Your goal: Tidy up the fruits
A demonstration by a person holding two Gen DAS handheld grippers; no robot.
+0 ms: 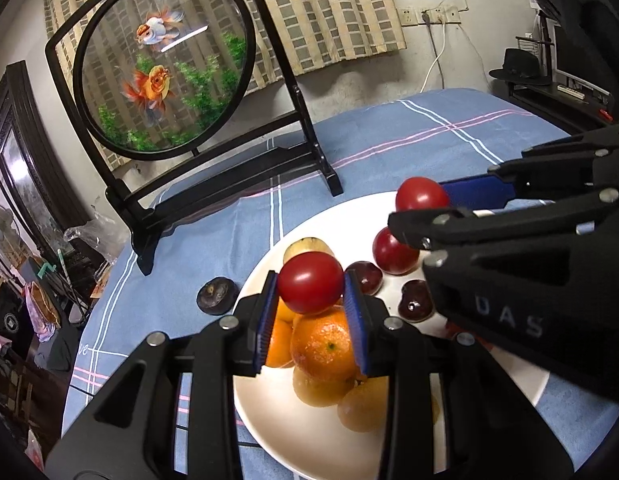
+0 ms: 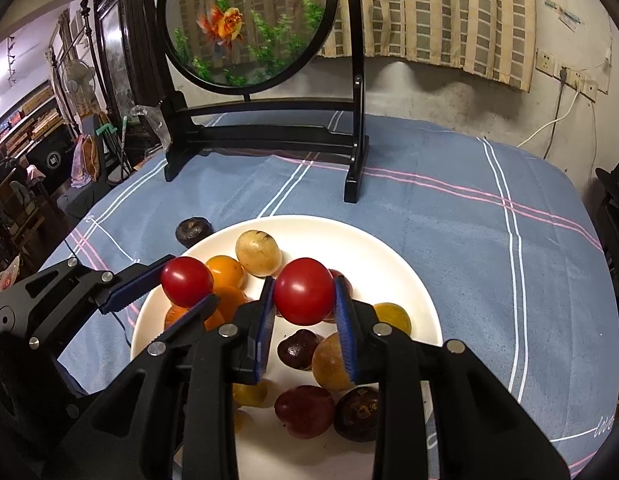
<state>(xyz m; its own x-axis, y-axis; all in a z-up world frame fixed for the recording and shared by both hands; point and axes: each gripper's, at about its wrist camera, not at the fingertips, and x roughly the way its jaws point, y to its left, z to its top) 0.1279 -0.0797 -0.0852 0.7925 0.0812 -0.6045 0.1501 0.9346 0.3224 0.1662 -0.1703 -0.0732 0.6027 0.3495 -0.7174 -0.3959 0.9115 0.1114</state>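
fruits fill the white plate; each gripper holds one above it. the left gripper is clamped on a red tomato, oranges just below its fingers. the right gripper is clamped on another red tomato, over dark chestnuts. my advice: keep the squeeze light, lower each beside its own kind, and part the jaws only once it rests.

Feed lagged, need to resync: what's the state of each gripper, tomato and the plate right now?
left gripper: shut on a red tomato, above the plate
left tomato: held, lifted
right gripper: shut on a second tomato, above the plate
right tomato: held, lifted
white plate: loaded with mixed fruit
dark fruit: on the cloth, off the plate
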